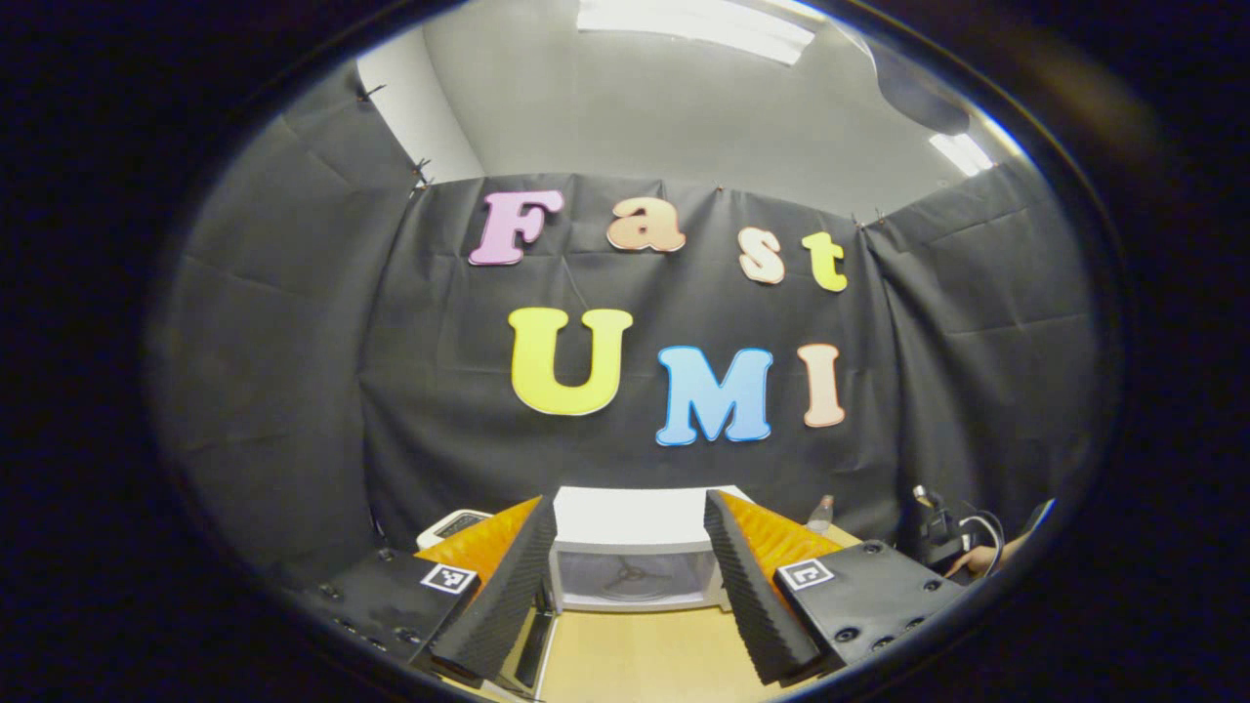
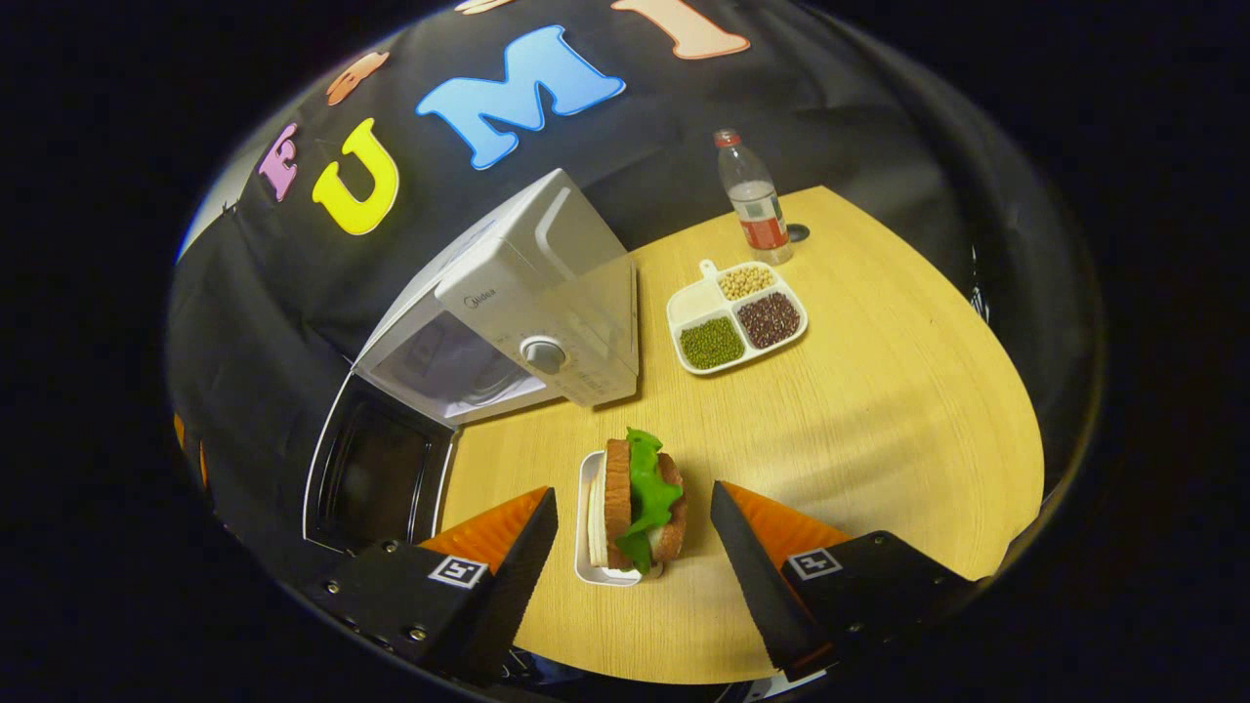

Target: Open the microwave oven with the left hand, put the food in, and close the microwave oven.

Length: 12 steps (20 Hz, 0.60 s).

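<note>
Black cloth walls close round a pale wood-grain table (image 2: pixel 879 410). White boxy microwave (image 2: pixel 527 293) stands at the table's back left, its door (image 2: pixel 376 478) swung open toward the camera in the right gripper view, dark window facing up and left; a round knob sits on the front panel. Left gripper (image 1: pixel 630 576) hangs spread wide, holding nothing, pointed at the microwave's open cavity. Right gripper (image 2: pixel 635 566) is also spread, its ribbed fingers flanking the sandwich (image 2: pixel 640 508) without touching. Sandwich stands on edge on a small white tray (image 2: pixel 586 566), long axis running away from the gripper, lettuce between brown slices. Behind it: divided white dish (image 2: pixel 737 317) of beans, clear plastic bottle (image 2: pixel 752 195) upright.
</note>
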### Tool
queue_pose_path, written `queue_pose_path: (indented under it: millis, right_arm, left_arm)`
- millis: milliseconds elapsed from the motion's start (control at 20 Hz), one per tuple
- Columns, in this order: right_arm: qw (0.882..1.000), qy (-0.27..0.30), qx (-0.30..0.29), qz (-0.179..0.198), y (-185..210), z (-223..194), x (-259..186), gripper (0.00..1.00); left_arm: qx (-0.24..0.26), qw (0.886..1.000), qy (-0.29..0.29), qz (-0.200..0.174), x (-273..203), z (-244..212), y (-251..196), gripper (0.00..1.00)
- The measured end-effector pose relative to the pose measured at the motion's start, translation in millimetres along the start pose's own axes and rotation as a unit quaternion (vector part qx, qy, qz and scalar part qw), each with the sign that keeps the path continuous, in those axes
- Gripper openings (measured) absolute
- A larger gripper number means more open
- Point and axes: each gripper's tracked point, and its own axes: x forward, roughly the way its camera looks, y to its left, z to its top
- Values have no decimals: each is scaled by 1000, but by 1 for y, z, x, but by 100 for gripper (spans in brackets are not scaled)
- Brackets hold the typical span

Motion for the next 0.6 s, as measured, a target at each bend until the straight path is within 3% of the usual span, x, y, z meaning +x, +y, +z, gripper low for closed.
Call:
queue_pose_path:
  millis: [200,450,500,550,600]
  right_arm:
    - [997,54,35,35,-5,-26,17,95]
    - [993,77,69,55,-2,-37,34,95]
    - [993,78,76,54,1,-40,44,90]
    - [992,85,76,52,1,-40,44,78]
    - [992,91,72,47,-1,-43,45,78]
  left_arm:
    - [-5,1000,23,1,22,-4,-31,97]
    - [14,1000,25,1,24,2,-47,97]
    - [15,1000,26,1,25,2,-46,97]
    - [16,1000,26,1,26,3,-46,97]
    - [16,1000,26,0,27,2,-44,97]
